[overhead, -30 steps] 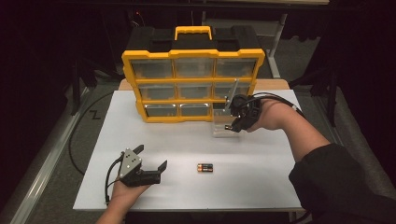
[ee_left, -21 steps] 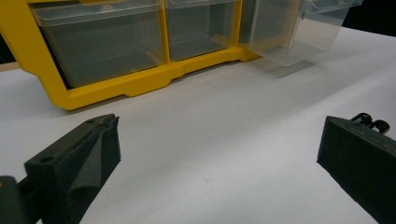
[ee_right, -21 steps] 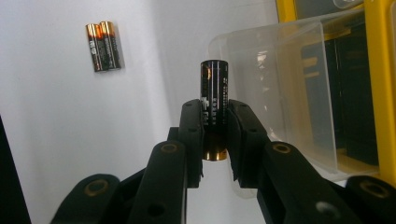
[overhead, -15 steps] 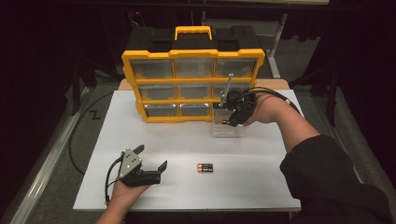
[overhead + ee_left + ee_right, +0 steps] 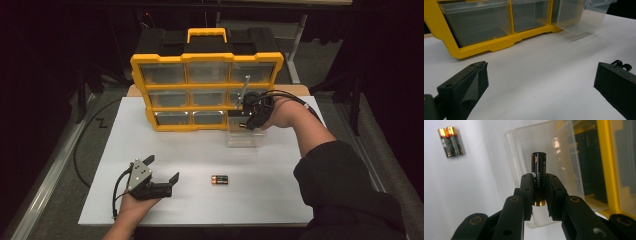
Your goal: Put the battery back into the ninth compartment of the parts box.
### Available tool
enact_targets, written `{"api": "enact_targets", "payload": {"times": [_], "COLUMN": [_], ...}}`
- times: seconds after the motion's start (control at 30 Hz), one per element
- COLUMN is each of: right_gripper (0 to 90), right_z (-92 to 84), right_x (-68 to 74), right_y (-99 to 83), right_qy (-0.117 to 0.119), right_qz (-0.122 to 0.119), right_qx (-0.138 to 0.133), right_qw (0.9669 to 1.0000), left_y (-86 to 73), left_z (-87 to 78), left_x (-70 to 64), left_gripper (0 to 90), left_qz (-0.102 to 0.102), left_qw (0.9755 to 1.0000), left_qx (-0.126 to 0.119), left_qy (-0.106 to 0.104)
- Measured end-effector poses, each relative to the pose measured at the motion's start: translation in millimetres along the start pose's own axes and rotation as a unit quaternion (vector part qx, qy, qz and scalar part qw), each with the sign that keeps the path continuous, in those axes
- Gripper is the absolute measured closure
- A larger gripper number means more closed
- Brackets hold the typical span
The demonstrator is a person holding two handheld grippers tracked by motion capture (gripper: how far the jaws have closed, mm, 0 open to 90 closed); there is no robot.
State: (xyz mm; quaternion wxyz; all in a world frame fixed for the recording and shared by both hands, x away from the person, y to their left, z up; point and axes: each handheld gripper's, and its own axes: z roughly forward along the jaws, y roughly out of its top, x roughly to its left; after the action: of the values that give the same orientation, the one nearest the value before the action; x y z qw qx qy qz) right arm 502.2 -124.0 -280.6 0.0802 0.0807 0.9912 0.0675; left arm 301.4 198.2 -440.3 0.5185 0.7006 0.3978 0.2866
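A black battery (image 5: pixel 538 170) stands upright between the pads of my right gripper (image 5: pixel 539 182), which is shut on it. The gripper (image 5: pixel 246 122) hangs just above a clear plastic drawer (image 5: pixel 245 135) that sits pulled out on the table before the bottom right slot of the yellow organiser (image 5: pixel 207 90). In the right gripper view the drawer (image 5: pixel 524 150) lies directly behind the battery. Two more batteries (image 5: pixel 220 180) lie side by side near the table's front. My left gripper (image 5: pixel 161 169) rests open at the front left, nothing between its jaws (image 5: pixel 541 72).
The organiser's other clear drawers look closed, and its yellow frame (image 5: pixel 499 43) stands at the back of the white tabletop (image 5: pixel 300 200). The pulled-out drawer (image 5: pixel 584 15) and the loose battery pair (image 5: pixel 621 65) lie to the right of the left gripper.
My right gripper has shifted a little to the left with the battery, coming over the pulled-out drawer. The left gripper has stayed put.
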Motion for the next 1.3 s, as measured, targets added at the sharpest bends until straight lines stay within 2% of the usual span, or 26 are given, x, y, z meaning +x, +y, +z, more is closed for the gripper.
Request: {"api": "enact_targets", "payload": {"times": [0.33, 0.4, 0.47, 0.67, 0.9, 1.3], "right_gripper": [77.9, 68.9, 64.4, 56.7, 53.7, 47.6], "right_z": [3.4, 0.0, -4.0, -13.9, -20.1, -14.4], "right_x": [-4.9, -4.4, -2.7, 10.2, 29.9, 54.6], "right_y": [2.4, 2.0, 1.2, -5.8, -23.2, -51.7], "right_qy": [0.001, 0.006, 0.006, 0.003, -0.001, -0.002], "right_qz": [0.007, 0.013, 0.017, 0.017, 0.023, 0.031], "right_qx": [-0.007, -0.013, -0.015, -0.016, -0.016, -0.013], "right_qw": [1.0, 0.9998, 0.9997, 0.9997, 0.9996, 0.9994], "left_y": [0.0, -0.2, -0.3, -0.4, -0.6, -0.6], "left_z": [-0.1, 0.3, 0.3, 0.7, 1.1, 1.7], "left_x": [0.8, 0.6, 0.6, 0.6, -0.9, -1.1], "left_gripper": [0.3, 0.3, 0.3, 0.3, 0.3, 0.3], "left_qz": [0.0, 0.0, 0.001, 0.003, 0.004, 0.005], "left_qw": [1.0, 1.0, 1.0, 1.0, 1.0, 1.0], "left_qx": [0.001, 0.001, 0.001, 0.003, 0.004, 0.006], "left_qy": [-0.002, -0.002, -0.001, -0.001, 0.002, 0.003]}}
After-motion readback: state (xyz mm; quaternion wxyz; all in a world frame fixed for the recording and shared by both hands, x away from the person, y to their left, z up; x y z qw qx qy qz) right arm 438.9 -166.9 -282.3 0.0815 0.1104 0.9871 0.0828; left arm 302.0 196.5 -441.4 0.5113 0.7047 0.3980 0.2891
